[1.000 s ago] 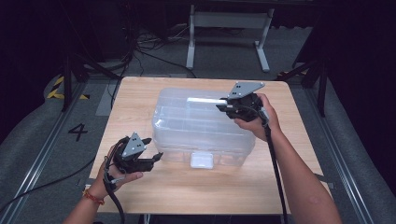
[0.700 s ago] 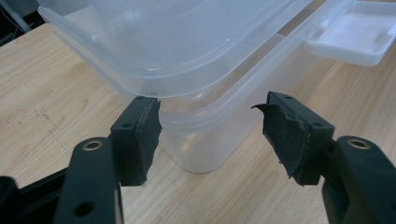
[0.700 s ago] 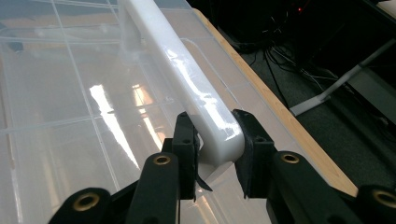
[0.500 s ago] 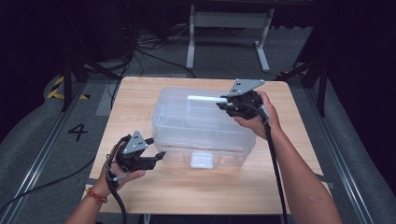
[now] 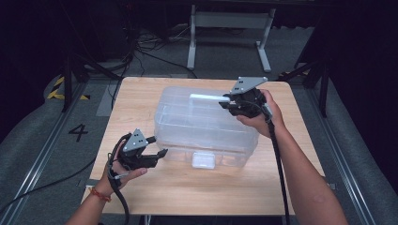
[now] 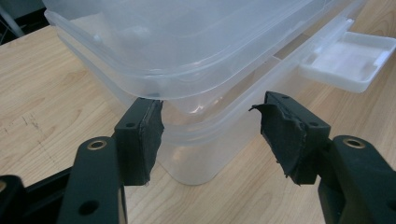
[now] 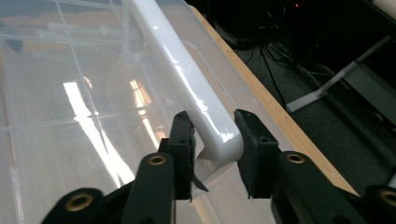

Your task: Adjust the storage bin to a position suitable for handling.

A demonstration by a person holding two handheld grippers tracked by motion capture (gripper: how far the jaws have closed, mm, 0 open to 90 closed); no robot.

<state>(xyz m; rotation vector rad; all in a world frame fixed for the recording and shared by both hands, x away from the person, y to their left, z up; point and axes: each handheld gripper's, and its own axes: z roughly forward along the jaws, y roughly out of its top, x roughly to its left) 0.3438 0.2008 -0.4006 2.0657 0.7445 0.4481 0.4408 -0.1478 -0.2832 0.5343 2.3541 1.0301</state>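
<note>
We count one clear plastic storage box (image 5: 206, 129), one wooden table (image 5: 141, 101), two handheld grippers, left (image 5: 157, 155) and right (image 5: 224, 102).

Left tool (image 6: 208, 135) gapes wide at the clear bin's (image 6: 187, 70) corner — white latch (image 6: 348, 58) beyond.

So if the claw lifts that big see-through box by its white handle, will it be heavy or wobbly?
Probably light: the plastic box looks empty. It may swing, since the right claw grips the white handle at one end only. The lid looks glossy, so likely slippery to push.
</note>
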